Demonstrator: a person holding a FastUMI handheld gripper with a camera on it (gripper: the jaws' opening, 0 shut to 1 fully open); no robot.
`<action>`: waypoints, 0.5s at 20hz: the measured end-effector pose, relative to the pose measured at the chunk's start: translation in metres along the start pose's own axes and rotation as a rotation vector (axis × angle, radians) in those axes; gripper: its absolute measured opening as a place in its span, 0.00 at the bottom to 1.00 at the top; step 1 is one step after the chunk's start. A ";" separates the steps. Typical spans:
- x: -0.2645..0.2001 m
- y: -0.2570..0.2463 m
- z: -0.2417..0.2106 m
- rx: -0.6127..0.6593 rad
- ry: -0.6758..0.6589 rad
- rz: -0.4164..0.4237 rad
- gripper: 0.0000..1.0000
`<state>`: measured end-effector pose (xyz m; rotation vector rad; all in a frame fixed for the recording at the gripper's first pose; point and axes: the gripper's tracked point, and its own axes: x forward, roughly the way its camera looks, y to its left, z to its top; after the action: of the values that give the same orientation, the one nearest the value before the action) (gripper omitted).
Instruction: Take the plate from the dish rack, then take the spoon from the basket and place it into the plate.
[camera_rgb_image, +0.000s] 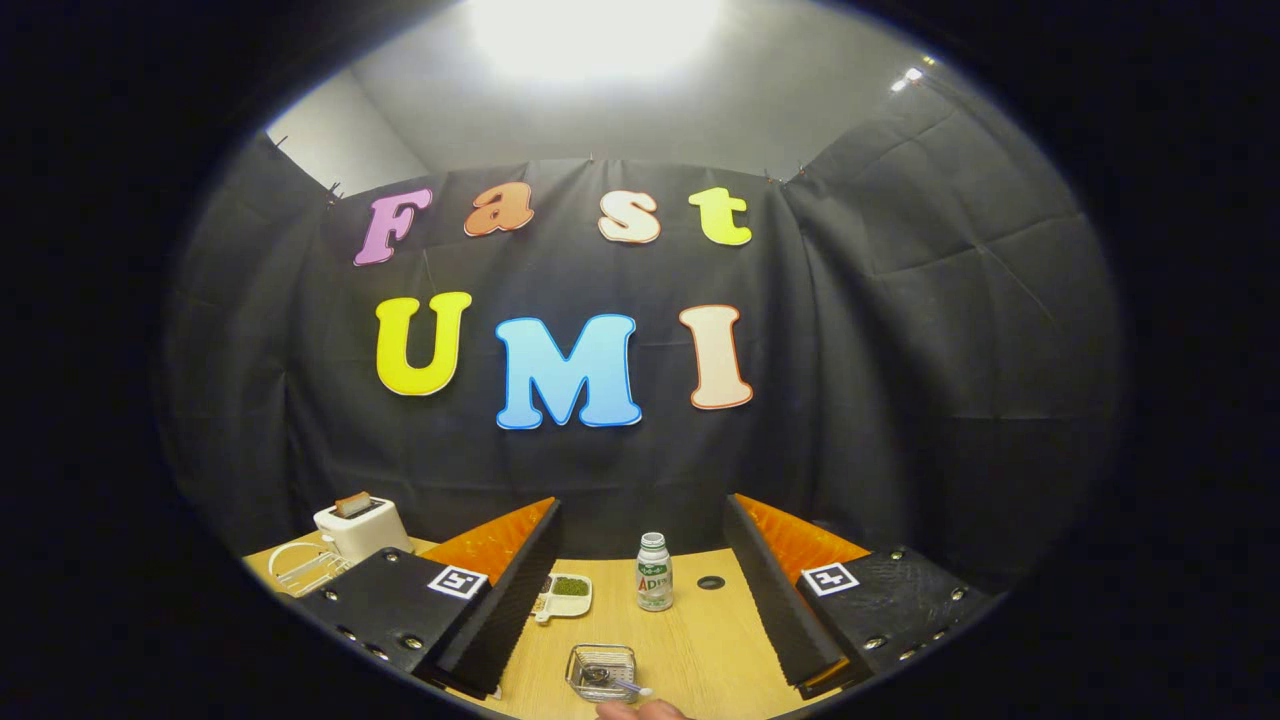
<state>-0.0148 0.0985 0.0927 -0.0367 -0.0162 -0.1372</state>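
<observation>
My gripper (642, 505) is open, its two black fingers (500, 600) spread wide above the wooden table (700, 650). Between the fingers, close in, sits a small wire basket (602, 670). The spoon (628, 686) lies in it, its pale handle sticking out toward the right. Left of the left finger, a white wire dish rack (300, 566) stands by the table's edge. A pale round rim in it looks like the plate, partly hidden by the finger's body.
A white toaster (360, 525) with a slice in it stands behind the rack. Between the fingers, beyond the basket, are a small white tray (565, 595) with green bits and a white bottle (654, 572). A person's hand (645, 710) shows just before the basket.
</observation>
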 end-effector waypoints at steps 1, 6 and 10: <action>-0.001 0.007 0.002 0.000 0.003 0.005 0.99; 0.008 0.034 0.014 0.003 0.003 0.078 0.98; 0.020 0.047 0.022 0.009 0.028 0.076 0.98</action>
<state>0.0113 0.1432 0.1131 -0.0268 0.0126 -0.0620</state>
